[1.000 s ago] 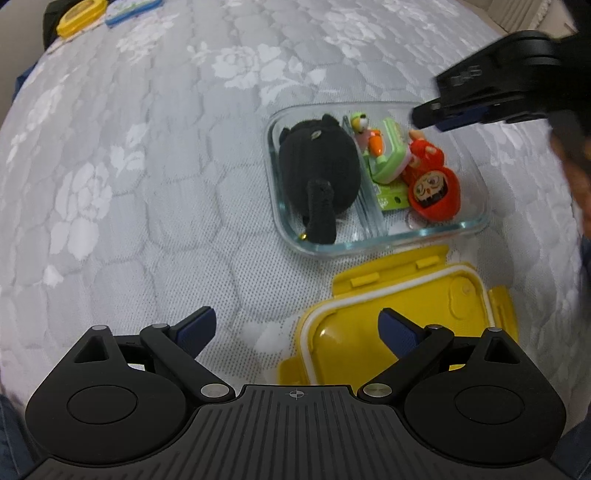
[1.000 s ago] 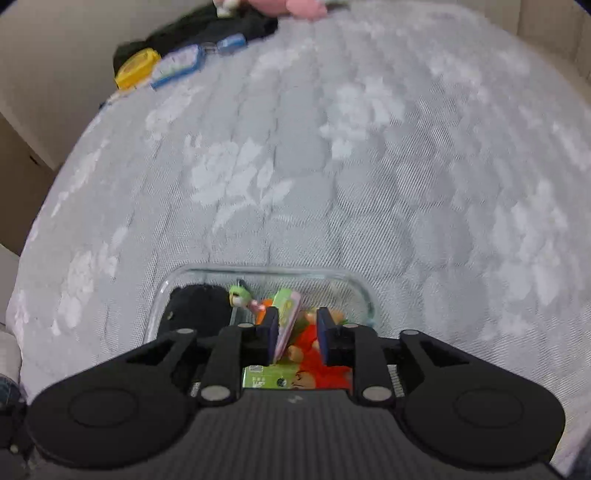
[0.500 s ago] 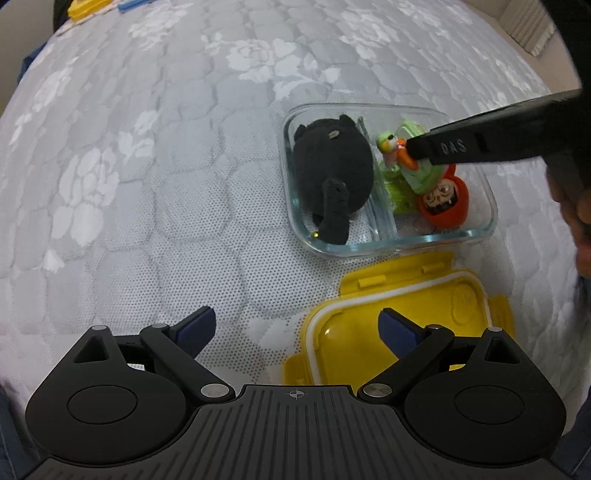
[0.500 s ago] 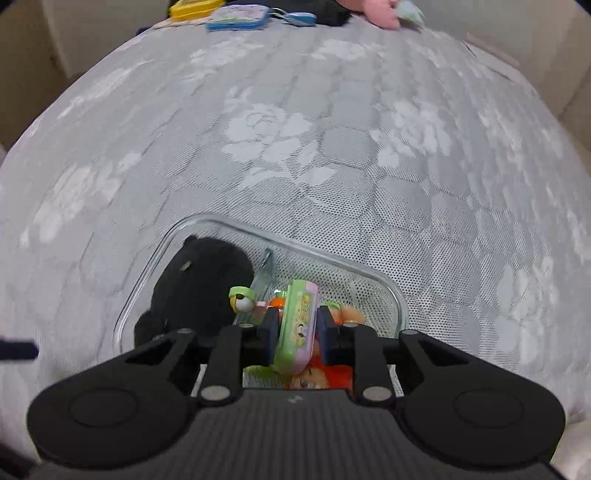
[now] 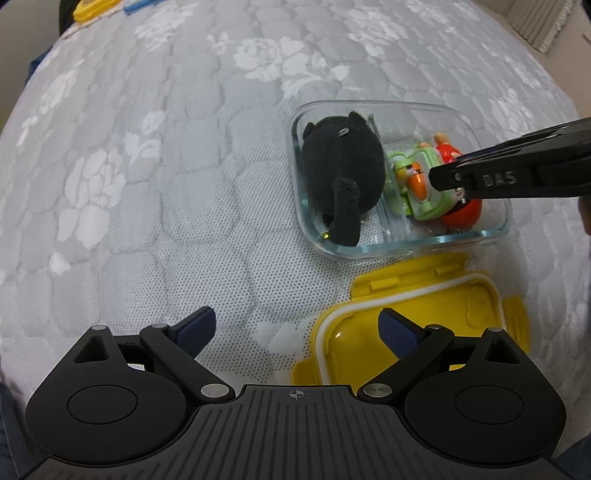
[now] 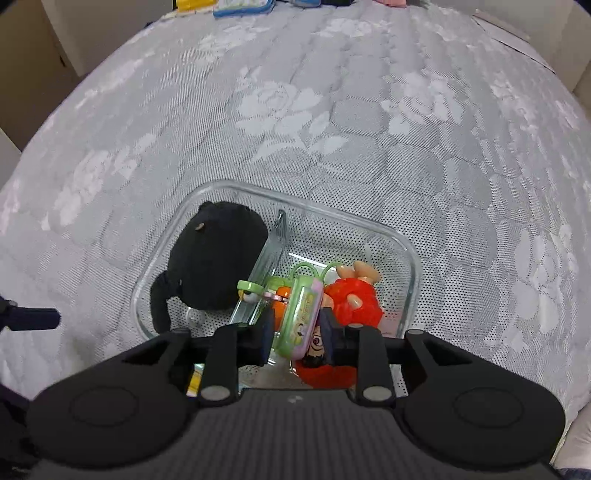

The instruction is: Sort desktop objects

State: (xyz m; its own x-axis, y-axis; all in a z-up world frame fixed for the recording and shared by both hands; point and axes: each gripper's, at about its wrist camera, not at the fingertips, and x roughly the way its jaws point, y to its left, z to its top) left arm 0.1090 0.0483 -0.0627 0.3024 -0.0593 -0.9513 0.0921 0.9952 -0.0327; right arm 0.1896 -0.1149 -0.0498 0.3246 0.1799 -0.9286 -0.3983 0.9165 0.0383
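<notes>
Right tongs [image 6: 297, 338] opening around green toy [image 6: 301, 314]; left tongs [image 5: 295, 328] released; yellow lid [image 5: 424, 317] left-view only.

The right gripper [image 6: 297, 334], at 3 o'clock in the left wrist view, has rolled and come lower into the glass container [image 6: 410, 258]. The green toy [image 6: 301, 314] now stands between its opening jaws, perhaps still touched.

A grey quilted bedspread [image 5: 184, 184] with white roses covers the whole surface. At its far edge lie a yellow case [image 5: 96, 8] and a blue-rimmed pouch [image 6: 243, 6], side by side
</notes>
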